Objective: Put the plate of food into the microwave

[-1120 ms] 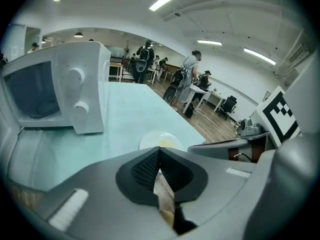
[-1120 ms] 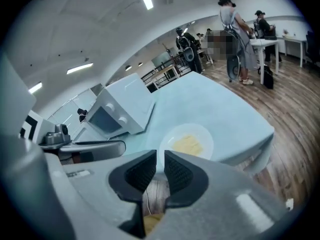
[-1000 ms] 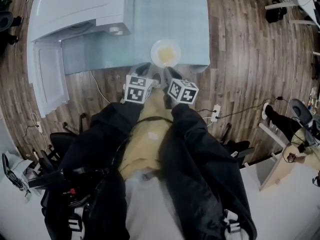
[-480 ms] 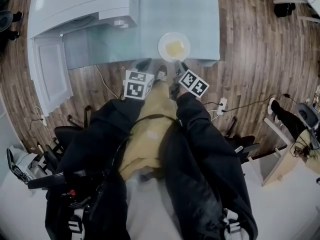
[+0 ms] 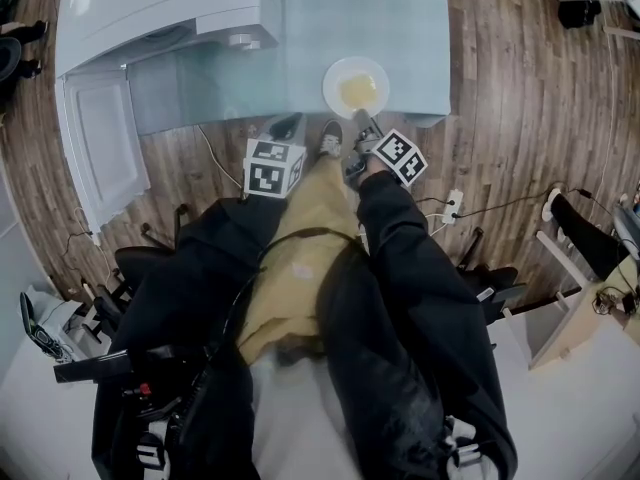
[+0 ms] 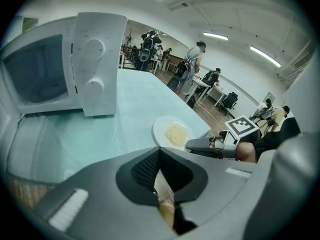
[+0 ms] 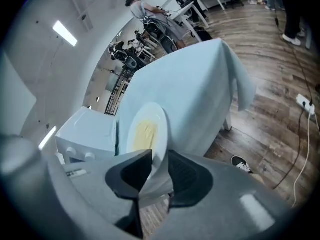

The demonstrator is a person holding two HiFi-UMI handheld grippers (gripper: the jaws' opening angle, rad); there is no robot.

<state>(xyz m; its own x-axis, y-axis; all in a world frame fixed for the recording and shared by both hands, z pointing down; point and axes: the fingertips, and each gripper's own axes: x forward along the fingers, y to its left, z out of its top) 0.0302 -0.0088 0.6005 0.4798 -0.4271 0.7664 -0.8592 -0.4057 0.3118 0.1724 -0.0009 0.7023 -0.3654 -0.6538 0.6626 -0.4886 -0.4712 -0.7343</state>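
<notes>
A white plate of yellow food (image 5: 356, 87) sits at the near edge of the pale blue table (image 5: 400, 18). My right gripper (image 5: 365, 123) reaches it from the front. In the right gripper view the plate (image 7: 145, 131) has its near rim between the jaws of the right gripper (image 7: 159, 156), which are closing; a thin gap still shows on the left side. The white microwave (image 5: 160, 13) stands at the table's left with its door (image 5: 100, 153) swung open. My left gripper (image 5: 288, 125) hangs shut and empty just off the table edge, left of the plate (image 6: 172, 132).
The table's cloth hangs down over the near edge. On the wooden floor lie cables and a power strip (image 5: 455, 206). My shoe (image 5: 330, 140) stands under the table edge. People and office chairs fill the room behind the table (image 6: 195, 74).
The right gripper has moved forward and right to the plate, and the rim now lies between its jaws. The left gripper has stayed near the table edge.
</notes>
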